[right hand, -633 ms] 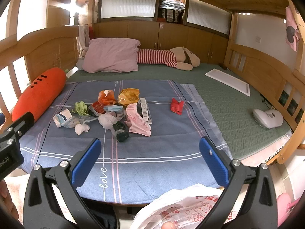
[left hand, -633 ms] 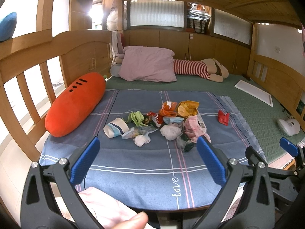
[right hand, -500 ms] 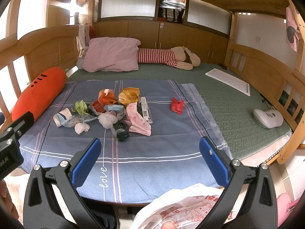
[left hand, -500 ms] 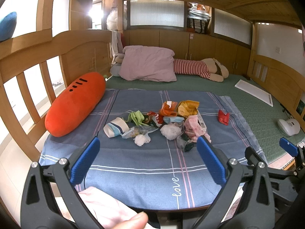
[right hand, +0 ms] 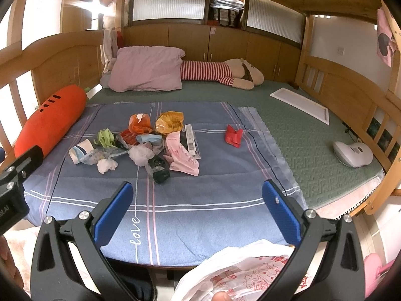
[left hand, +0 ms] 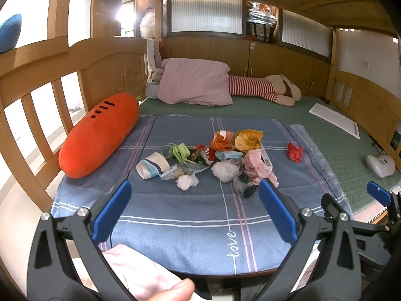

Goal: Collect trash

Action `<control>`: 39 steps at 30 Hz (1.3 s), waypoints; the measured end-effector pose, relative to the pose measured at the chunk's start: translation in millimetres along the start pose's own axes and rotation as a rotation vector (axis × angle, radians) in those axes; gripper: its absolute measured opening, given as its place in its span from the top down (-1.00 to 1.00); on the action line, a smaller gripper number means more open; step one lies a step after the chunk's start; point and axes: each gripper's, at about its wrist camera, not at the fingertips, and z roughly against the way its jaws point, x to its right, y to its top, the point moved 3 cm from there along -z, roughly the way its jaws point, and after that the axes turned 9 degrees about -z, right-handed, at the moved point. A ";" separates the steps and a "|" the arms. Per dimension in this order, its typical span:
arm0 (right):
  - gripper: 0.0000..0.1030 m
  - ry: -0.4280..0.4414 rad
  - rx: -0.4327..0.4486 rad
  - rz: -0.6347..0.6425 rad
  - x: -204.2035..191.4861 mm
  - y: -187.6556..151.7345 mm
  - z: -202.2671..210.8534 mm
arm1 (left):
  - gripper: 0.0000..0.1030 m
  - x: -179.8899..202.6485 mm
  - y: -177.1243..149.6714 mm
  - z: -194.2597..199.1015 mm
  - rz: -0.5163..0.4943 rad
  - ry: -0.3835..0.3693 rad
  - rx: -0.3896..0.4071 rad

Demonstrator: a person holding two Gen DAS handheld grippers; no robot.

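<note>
A pile of trash (left hand: 213,160) lies on a blue plaid blanket (left hand: 180,215) on the bed: wrappers, crumpled white tissues, a paper cup (left hand: 151,168). It also shows in the right wrist view (right hand: 145,145). A red wrapper (left hand: 294,151) lies apart to the right, also in the right wrist view (right hand: 233,135). My left gripper (left hand: 193,208) is open and empty, short of the pile at the bed's near edge. My right gripper (right hand: 198,205) is open and empty, also short of the pile. A white printed plastic bag (right hand: 245,273) hangs below the right gripper.
An orange carrot pillow (left hand: 100,133) lies along the left rail. A pink pillow (left hand: 195,85) and a striped plush toy (left hand: 263,90) lie at the back. A white board (right hand: 303,107) and a white device (right hand: 353,154) sit on the green mat at right. Wooden rails enclose the bed.
</note>
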 end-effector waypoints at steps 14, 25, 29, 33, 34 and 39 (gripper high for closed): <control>-0.95 -0.005 -0.009 0.005 -0.6 -4.2 -3.6 | -0.95 -1.7 -8.7 -4.2 0.004 -0.004 -0.007; -0.95 -0.013 -0.023 0.016 -4.1 -5.8 -10.4 | -0.95 -5.5 -14.2 -16.7 0.013 -0.012 -0.035; -0.95 -0.020 -0.037 0.022 -4.8 -4.8 -14.9 | -0.95 -5.7 -18.5 -22.7 -0.002 -0.011 -0.045; -0.95 -0.036 -0.078 0.070 -7.3 4.0 -29.0 | -0.95 -27.1 -27.2 -60.9 -0.006 0.020 -0.147; -0.95 -0.055 -0.093 0.098 -6.6 7.4 -35.8 | -0.95 -38.5 -33.6 -76.9 0.010 0.019 -0.206; -0.67 0.008 -0.231 0.150 -15.4 17.3 -77.2 | -0.57 -96.9 -63.5 -131.6 0.105 -0.001 -0.355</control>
